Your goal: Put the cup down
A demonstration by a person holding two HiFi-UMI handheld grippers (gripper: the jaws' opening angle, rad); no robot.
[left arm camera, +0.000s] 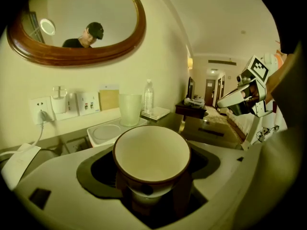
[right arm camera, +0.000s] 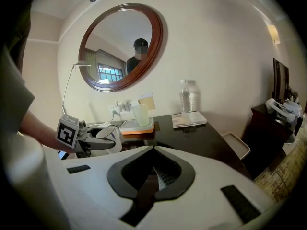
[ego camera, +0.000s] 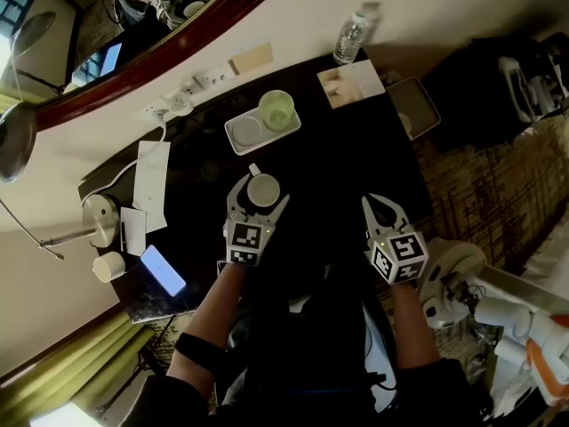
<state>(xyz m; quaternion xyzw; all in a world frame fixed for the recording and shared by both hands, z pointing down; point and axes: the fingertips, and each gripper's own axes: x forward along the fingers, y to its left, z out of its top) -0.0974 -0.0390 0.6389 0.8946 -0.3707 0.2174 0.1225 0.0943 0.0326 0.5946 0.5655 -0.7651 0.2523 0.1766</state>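
Note:
A white cup (ego camera: 263, 189) with a brown rim stands upright between the jaws of my left gripper (ego camera: 265, 189), over the middle of the dark table (ego camera: 338, 163). In the left gripper view the cup (left arm camera: 151, 157) fills the gap and both pads lie against its lower sides, so the gripper is shut on it. Whether its base rests on the table is hidden. My right gripper (ego camera: 380, 210) hovers to the cup's right, shut and empty, its jaws (right arm camera: 153, 169) closed together. It also shows in the left gripper view (left arm camera: 235, 99), and the left gripper (right arm camera: 98, 138) in the right gripper view.
A white tray (ego camera: 242, 137) with a pale green cup (ego camera: 276, 109) sits behind the held cup. A water bottle (ego camera: 351, 36) and a booklet (ego camera: 351, 84) are at the back right. A phone (ego camera: 163, 269), papers (ego camera: 151, 183), a lamp base (ego camera: 98, 216) and a small white pot (ego camera: 108, 266) crowd the left.

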